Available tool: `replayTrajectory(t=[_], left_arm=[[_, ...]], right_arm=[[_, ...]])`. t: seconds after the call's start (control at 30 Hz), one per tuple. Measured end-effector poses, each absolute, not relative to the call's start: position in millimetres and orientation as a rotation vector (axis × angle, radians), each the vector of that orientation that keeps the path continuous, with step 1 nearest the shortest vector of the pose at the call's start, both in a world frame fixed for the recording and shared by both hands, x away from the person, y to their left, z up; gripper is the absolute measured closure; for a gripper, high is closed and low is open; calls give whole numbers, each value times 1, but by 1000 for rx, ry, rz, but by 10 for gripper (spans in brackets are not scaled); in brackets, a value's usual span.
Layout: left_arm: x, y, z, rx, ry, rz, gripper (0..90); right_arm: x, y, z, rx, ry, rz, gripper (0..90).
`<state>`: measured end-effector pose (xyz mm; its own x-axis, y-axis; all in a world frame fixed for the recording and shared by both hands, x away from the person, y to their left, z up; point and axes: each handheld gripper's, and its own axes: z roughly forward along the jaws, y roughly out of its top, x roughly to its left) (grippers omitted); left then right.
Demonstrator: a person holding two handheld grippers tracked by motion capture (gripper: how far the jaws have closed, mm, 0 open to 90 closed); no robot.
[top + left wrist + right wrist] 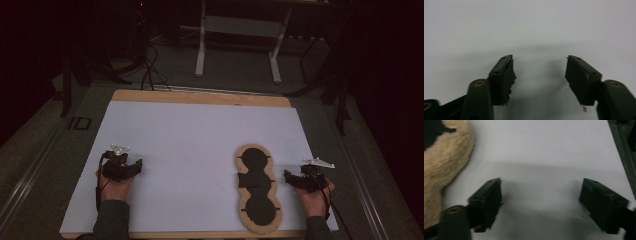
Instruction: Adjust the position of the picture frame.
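A figure-eight shaped piece (258, 189) with a tan furry border and black inner panels lies flat on the white sheet (195, 135), right of centre. My right gripper (290, 176) rests just to its right, open with nothing between its jaws. In the right gripper view the furry border (444, 157) fills the upper left, apart from the open right gripper (541, 182). My left gripper (135, 166) sits on the sheet's left side, far from the piece. Bare white sheet lies between the spread jaws of the left gripper (540, 60).
The white sheet covers a wooden tabletop whose far edge (200, 97) shows as a strip. Beyond it stand a metal frame (201, 50) and floor cables (149, 70) in a dark room. The sheet's right edge (616, 152) is close to my right gripper.
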<state>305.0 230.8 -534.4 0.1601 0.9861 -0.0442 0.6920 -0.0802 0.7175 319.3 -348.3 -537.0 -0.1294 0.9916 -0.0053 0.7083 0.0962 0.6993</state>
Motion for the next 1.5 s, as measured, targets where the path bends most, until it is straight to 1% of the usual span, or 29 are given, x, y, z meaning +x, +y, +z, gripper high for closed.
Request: replayTrajectory(t=[0.03,0.1,0.17,0.2,0.23,0.27,0.3,0.37,0.43,0.5,0.53,0.57,0.6,0.7,0.87,0.9,0.97,1.5], left_arm=[[303,230,-532,1840,1570,620,433],[301,230,-530,1841,1553,615,433],[299,229,-529,1836,1533,590,436],[297,229,-527,1831,1470,536,436],[295,229,-526,1828,1450,549,501],[295,228,-526,1823,1439,551,527],[295,228,-525,1825,1423,544,527],[294,228,-524,1827,1402,533,554],[294,227,-524,1834,1396,545,542],[294,227,-523,1832,1386,534,558],[294,227,-523,1832,1386,534,558],[293,228,-523,1826,1386,534,558],[293,228,-522,1822,1385,529,567],[292,229,-522,1813,1389,528,571],[291,231,-522,1797,1386,517,577],[291,231,-522,1797,1387,518,578],[291,231,-522,1794,1386,515,581],[291,229,-521,1804,1377,516,584]], right_arm=[[318,-348,-536,1653,1907,769,237],[316,-345,-534,1627,1945,781,277],[316,-345,-534,1627,1945,781,277],[316,-343,-534,1606,1963,775,307],[315,-339,-533,1578,1996,776,348],[314,-338,-532,1565,2014,786,386],[314,-338,-532,1565,2014,786,386],[313,-338,-532,1552,2031,798,418],[312,-338,-531,1548,2046,808,455],[311,-337,-530,1541,2065,825,523],[311,-337,-530,1541,2065,825,523],[310,-337,-529,1531,2076,835,561],[308,-334,-528,1495,2107,859,671],[306,-330,-527,1449,2152,864,764],[303,-324,-527,1393,2234,854,880],[302,-323,-527,1382,2249,856,895],[301,-321,-527,1369,2270,862,897],[290,-313,-522,1272,2400,830,899]])
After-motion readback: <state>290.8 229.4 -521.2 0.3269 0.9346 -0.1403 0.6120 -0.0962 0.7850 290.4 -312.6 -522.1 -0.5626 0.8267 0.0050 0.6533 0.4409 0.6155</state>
